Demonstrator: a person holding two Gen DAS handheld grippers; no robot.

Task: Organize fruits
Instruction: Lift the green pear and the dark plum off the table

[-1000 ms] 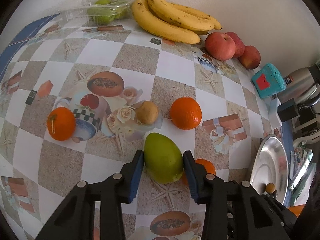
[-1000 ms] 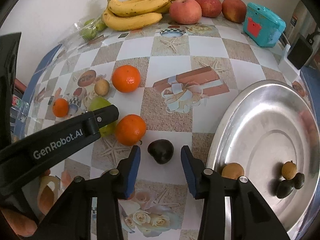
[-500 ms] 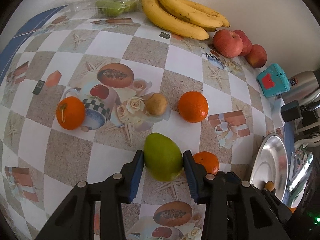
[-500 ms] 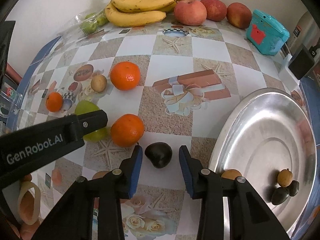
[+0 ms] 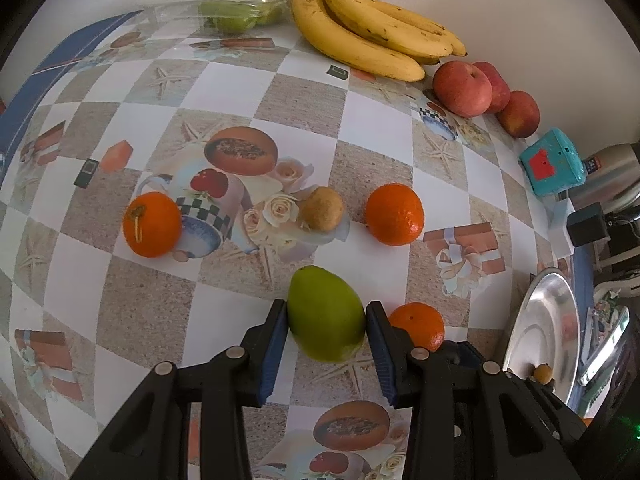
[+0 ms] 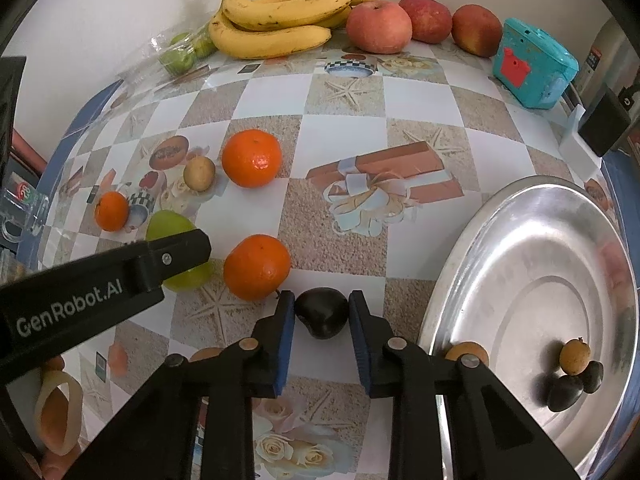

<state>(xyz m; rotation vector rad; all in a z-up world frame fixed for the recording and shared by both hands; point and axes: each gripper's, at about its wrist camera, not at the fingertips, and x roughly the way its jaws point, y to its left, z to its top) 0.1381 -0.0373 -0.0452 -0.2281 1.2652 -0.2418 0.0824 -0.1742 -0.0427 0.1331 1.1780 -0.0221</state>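
Counting three oranges (image 6: 252, 158), three apples (image 6: 379, 27)

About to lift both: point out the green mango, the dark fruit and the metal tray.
green mango (image 5: 325, 314), left wrist view, middle of its skin.
dark fruit (image 6: 321, 312), right wrist view, its top.
metal tray (image 6: 532, 280), right wrist view, bare inner surface.

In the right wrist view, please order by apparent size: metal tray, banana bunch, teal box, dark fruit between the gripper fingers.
1. Metal tray
2. Banana bunch
3. Teal box
4. Dark fruit

The dark fruit lies nearest the camera, so it is truly the smallest.
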